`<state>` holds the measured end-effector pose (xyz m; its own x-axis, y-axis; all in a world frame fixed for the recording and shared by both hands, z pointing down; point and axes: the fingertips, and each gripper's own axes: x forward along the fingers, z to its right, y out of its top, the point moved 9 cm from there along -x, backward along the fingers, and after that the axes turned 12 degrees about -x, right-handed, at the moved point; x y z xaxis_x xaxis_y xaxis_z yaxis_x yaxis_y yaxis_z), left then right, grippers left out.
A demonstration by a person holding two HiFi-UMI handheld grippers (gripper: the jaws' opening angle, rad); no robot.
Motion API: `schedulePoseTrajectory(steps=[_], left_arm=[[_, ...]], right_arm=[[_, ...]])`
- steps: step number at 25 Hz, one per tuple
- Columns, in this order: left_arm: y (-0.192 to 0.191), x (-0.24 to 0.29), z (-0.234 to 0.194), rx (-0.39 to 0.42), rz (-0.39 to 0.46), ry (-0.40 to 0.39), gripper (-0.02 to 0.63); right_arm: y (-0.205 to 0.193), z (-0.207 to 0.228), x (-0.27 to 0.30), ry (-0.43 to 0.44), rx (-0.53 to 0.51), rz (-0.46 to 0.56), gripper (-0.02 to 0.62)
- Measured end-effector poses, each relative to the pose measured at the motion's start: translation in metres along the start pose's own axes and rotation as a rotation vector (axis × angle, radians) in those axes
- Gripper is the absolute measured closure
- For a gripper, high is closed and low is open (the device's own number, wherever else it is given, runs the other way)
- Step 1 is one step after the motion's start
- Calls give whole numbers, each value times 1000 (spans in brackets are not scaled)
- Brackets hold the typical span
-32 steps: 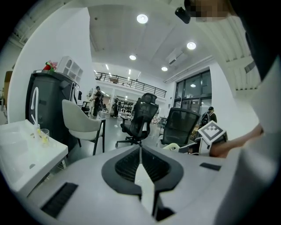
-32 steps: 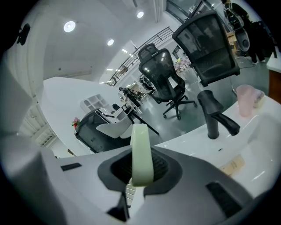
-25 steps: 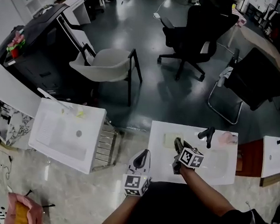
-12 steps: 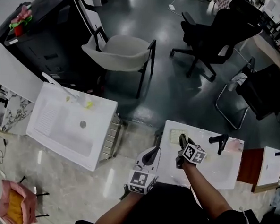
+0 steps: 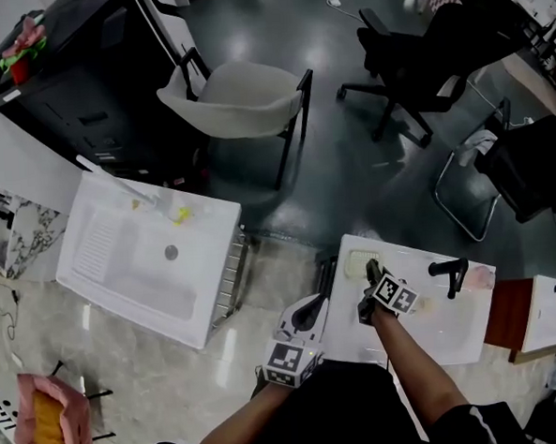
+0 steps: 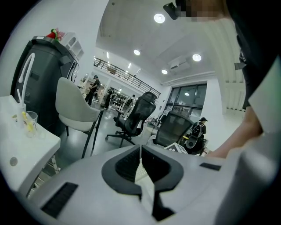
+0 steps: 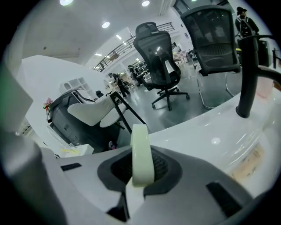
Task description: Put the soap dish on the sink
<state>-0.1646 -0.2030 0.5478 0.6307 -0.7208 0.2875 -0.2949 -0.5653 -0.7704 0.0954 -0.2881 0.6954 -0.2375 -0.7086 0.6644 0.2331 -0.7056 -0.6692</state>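
Far left in the head view, a second sink (image 5: 121, 273) stands well apart from your work, with a clear cup (image 5: 179, 213) holding something yellow at its back rim.

Your left hand-held gripper (image 5: 313, 308) hangs just beside the left edge of the sink (image 5: 435, 333) in front of you. In the left gripper view its jaws are closed together, pad against pad, with nothing between them. It is not touching the soap dish.

Your right hand-held gripper (image 5: 370, 275) is over the sink's rear left corner and is gripping the soap dish (image 5: 358, 261). In the right gripper view the pale green dish (image 7: 141, 149) sits edge-on between the jaws, both pads pressed against it, and reaches out past the fingertips (image 7: 115, 169). In the head view the dish projects from the jaw tips towards the sink's back edge, over the flat white ledge. Whether it touches the ledge cannot be told.

To the right of the dish, the black tap (image 5: 450, 276) stands upright on the back ledge, well clear of the jaws.

Writing: a pale sticker (image 7: 248, 162) lies in the sink near the tap, its print too blurred to read. The marker cube (image 5: 395, 294) on your right gripper shows only black-and-white squares.
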Motion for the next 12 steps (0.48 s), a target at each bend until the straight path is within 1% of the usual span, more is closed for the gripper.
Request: schedulePoseTrajectory(steps=[4, 12], left_arm=[[0, -3, -16, -9, -28, 3, 586], [10, -6, -37, -23, -52, -3, 586]], right_arm=[[-1, 7, 9, -23, 9, 12, 561], [-4, 27, 29, -52, 19, -20, 489]])
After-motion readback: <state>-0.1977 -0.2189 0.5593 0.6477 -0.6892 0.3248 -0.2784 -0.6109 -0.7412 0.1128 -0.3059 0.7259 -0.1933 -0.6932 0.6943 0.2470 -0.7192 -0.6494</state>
